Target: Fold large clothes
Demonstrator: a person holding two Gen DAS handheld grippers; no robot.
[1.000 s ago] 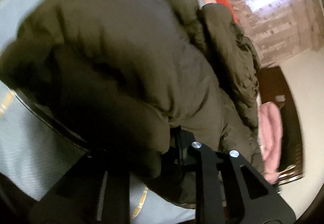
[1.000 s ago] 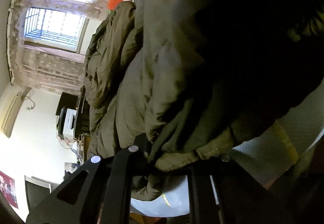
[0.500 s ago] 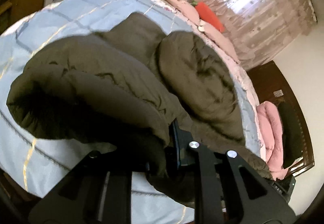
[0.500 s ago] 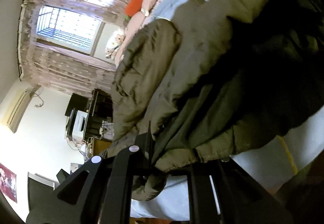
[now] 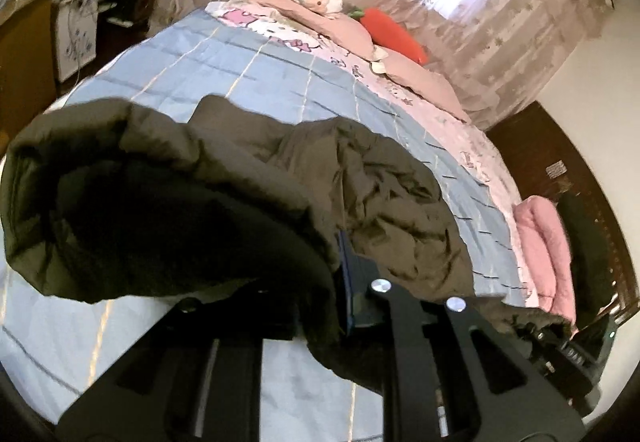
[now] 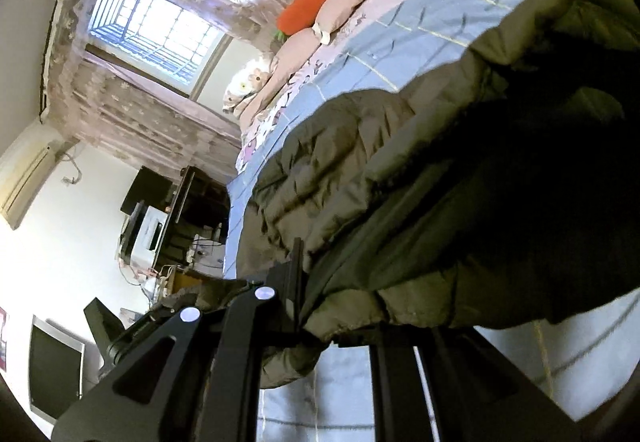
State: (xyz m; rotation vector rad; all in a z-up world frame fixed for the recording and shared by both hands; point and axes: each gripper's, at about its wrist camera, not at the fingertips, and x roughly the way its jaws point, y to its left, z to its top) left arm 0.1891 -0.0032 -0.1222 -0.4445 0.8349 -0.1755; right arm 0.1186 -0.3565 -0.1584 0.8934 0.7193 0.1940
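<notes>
A large olive-green padded jacket (image 5: pixel 248 178) hangs bunched over the blue checked bed cover (image 5: pixel 280 78). My left gripper (image 5: pixel 328 294) is shut on a thick fold of the jacket, which drapes over its left finger and hides the tips. In the right wrist view the same jacket (image 6: pixel 400 178) fills the right half of the picture. There my right gripper (image 6: pixel 332 326) is shut on the jacket's hem edge, and the cloth bulges below the pinch. The far part of the jacket still rests on the bed cover (image 6: pixel 420 22).
Pink pillows (image 5: pixel 352 26) and an orange carrot cushion (image 5: pixel 394 34) lie at the head of the bed. A folded pink garment (image 5: pixel 540 242) sits at the bed's right edge beside a dark wooden board (image 5: pixel 560 146). A desk with a printer (image 6: pixel 152 226) stands by the curtained window (image 6: pixel 160 26).
Both grippers have risen and pulled back with the jacket held. The jacket filled both views before; now it hangs lower and the bed, pillows and window show beyond it.
</notes>
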